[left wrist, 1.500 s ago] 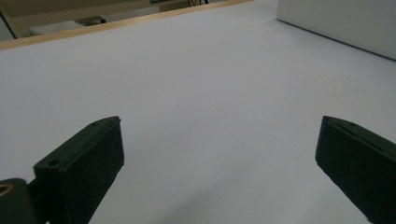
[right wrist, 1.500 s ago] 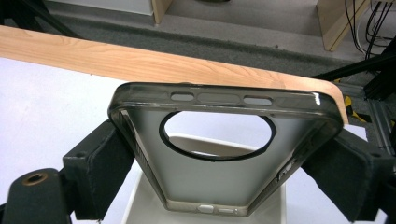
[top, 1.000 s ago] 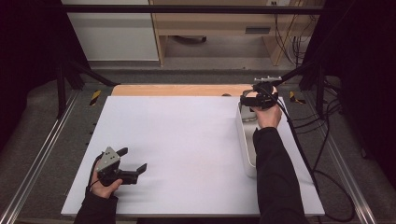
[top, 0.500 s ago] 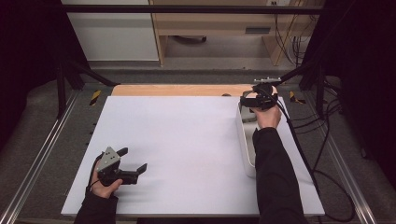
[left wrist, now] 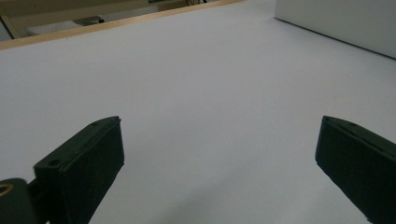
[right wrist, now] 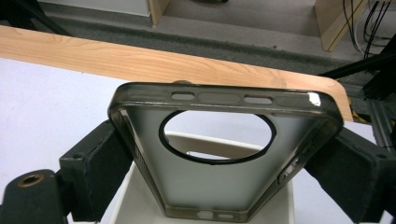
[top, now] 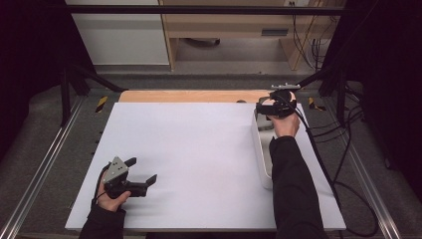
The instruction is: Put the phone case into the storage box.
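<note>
1. Nearest you, your left gripper [top: 142,180] rests low on the white table surface [top: 199,149] at its near left corner, jaws spread wide with nothing between them. The sheet ahead of it is bare, so that hand has open room to sweep forward or to the right.

2. Farther off, along the right side, a long white tray [top: 262,149] runs away from you under your right forearm. Its raised wall is the edge to mind when you lower or draw back.

3. At the tray's far end, your right gripper [right wrist: 224,154] is pinching a phone case [right wrist: 219,154] across its two long sides, held above the tray.

4. The case looks light and thin — likely a flexible translucent shell with a big round camera cutout. Judging by that, a hard squeeze may bow it inward, and the smooth sides could slip, so grip mid-length on the side rails.

5. Beyond lies the wooden table edge [right wrist: 154,60], then a drop to the floor — little spare room there.
</note>
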A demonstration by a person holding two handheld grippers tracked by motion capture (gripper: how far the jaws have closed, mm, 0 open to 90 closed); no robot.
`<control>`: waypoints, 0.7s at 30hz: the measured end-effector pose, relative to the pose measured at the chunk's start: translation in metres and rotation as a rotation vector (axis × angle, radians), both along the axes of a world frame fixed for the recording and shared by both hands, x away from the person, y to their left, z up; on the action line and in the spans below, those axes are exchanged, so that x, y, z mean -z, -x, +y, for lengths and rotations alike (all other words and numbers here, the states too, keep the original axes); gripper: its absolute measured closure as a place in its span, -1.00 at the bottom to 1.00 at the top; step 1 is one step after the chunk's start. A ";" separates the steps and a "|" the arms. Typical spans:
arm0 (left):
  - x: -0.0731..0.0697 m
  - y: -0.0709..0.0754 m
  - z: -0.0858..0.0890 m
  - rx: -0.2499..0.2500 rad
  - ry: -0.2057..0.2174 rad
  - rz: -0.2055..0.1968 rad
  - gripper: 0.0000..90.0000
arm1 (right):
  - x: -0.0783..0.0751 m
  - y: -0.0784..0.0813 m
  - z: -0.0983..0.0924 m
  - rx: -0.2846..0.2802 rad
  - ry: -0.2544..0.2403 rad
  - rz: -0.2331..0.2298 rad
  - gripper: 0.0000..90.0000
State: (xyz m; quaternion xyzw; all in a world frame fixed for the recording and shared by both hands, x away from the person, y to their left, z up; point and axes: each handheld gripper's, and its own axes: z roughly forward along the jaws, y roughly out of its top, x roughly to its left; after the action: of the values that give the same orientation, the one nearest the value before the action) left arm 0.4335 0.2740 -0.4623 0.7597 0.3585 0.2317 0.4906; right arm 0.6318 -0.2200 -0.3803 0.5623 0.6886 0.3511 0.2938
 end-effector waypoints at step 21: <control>0.000 0.000 -0.001 0.005 -0.001 -0.001 -0.98 | -0.016 0.011 -0.004 -0.019 -0.005 -0.146 -0.99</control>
State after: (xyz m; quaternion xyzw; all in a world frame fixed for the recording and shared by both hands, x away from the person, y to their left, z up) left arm 0.4333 0.2733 -0.4624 0.7606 0.3564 0.2312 0.4910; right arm 0.6209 -0.2243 -0.3643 0.5295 0.6698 0.3955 0.3385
